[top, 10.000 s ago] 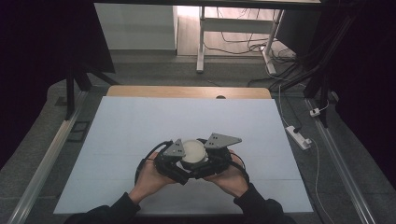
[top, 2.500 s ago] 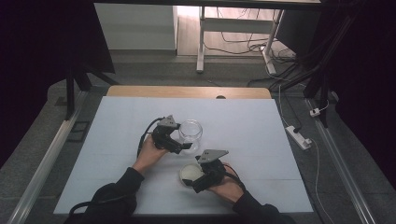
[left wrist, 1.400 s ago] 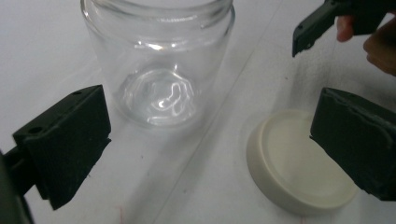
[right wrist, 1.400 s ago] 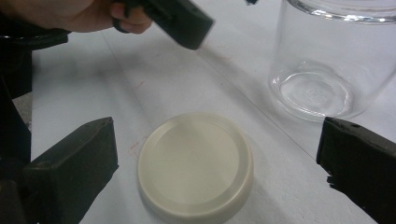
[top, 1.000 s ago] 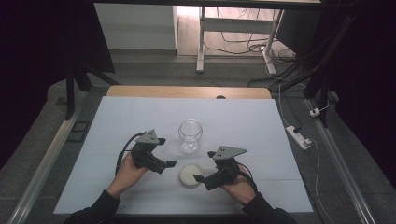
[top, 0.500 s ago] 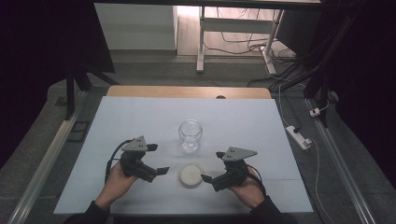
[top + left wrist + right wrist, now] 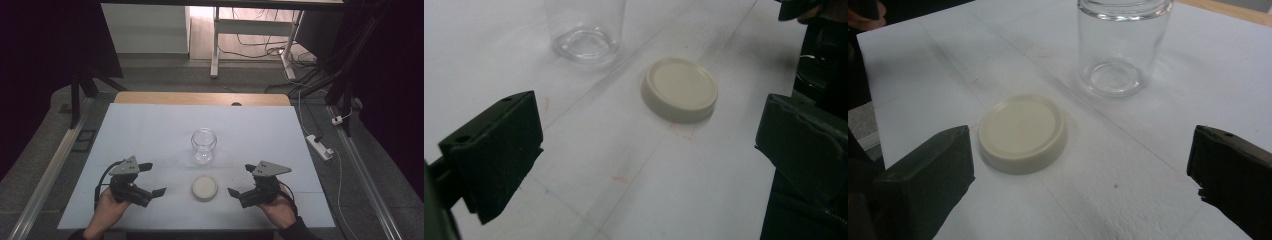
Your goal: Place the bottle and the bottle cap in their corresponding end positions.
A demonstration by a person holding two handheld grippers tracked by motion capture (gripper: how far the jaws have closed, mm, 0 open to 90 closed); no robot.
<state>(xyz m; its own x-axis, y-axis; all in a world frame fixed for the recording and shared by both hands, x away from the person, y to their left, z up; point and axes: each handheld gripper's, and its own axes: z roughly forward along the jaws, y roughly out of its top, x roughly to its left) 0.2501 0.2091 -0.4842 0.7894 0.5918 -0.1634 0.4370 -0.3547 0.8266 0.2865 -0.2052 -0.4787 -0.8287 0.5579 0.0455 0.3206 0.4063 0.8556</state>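
Jar (image 7: pixel 204 145) upright, mouth up, beside flat cream lid (image 7: pixel 204 187)

high view overhead, gripper views low, sharing lid (image 7: pixel 679 90)

table (image 7: pixel 150 125): white top | glass jar (image 7: pixel 204 145) upright, centre | cream lid (image 7: pixel 204 187) flat, near jar

Between the left gripper (image 7: pixel 151 178) and right gripper (image 7: pixel 239 181), only the cream lid (image 7: pixel 204 187) and, just behind it, the upright glass jar (image 7: pixel 204 145) interrupt the bare white bench (image 7: pixel 150 130).
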